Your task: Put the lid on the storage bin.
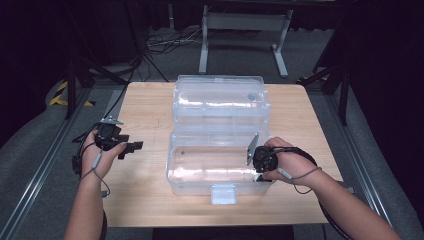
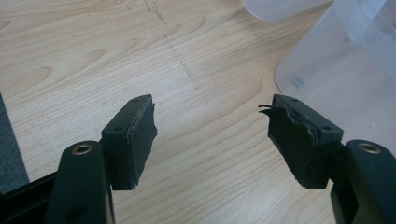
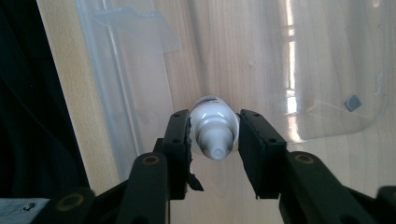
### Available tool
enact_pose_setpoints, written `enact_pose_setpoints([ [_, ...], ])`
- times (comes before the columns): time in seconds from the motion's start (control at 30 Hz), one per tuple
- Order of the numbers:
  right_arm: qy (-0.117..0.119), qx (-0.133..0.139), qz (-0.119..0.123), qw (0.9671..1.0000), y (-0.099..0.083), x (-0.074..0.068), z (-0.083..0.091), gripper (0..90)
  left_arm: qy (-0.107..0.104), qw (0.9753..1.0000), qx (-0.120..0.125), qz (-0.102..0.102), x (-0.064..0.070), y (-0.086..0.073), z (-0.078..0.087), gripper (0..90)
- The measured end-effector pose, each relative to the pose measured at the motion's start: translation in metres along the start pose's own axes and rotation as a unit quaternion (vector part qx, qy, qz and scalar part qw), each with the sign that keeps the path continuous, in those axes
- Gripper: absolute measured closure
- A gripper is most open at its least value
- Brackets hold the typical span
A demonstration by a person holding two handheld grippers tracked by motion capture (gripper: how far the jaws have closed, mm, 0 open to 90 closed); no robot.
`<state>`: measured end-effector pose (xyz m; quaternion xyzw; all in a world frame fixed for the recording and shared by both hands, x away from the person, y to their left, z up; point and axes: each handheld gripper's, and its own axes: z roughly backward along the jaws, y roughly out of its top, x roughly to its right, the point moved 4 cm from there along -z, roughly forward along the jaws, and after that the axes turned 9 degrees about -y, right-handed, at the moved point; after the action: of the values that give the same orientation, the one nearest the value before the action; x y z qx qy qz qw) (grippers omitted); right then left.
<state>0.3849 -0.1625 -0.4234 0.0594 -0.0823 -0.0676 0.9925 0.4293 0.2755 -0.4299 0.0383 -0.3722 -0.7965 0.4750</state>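
A small white dropper bottle [image 3: 214, 128] sits clamped between the two black jaws of the right tool [image 3: 214, 140], its capped nozzle pointing back toward the camera in the right gripper view and its rounded body pointing away. Both jaw pads press against its sides, so the right tool is closed on the bottle. Below the bottle lies the clear floor of a transparent plastic storage box [image 1: 200, 172], with the wood grain showing through it; the bottle is held over the inside of this box, near its right end. In the high view, the right tool [image 1: 260, 160] hangs at the box's right wall, held in the person's right hand [image 1: 290, 162].

The box stands open in the middle of the light wooden surface [image 1: 145, 175], its clear lid [image 1: 218, 100] swung back on the far side and a latch tab at its front edge.

The left tool [image 1: 131, 147] is well apart from the box, over bare wood to its left, held in the left hand [image 1: 97, 155]. Its jaws stand wide apart with nothing between them, and a rounded corner of the box [image 2: 327, 65] shows at the upper right of the left gripper view.
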Motion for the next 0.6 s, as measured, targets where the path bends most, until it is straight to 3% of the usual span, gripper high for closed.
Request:
enact_pose_setpoints([
  [0.27,-0.008,0.018,-0.006,0.9998,-0.001,0.0,0.015,59.8,0.001,1.0,0.0,0.0,0.0,0.0,0.0,32.6],
  [0.43,-0.018,0.053,-0.022,0.9982,-0.004,0.0,0.031,56.9,-0.004,1.0,-0.002,-0.008,0.004,0.004,0.0,32.4],
  [0.6,-0.029,0.085,-0.051,0.9946,-0.013,0.004,0.049,55.3,-0.011,0.9996,0.001,-0.025,0.018,0.012,0.001,32.4],
])
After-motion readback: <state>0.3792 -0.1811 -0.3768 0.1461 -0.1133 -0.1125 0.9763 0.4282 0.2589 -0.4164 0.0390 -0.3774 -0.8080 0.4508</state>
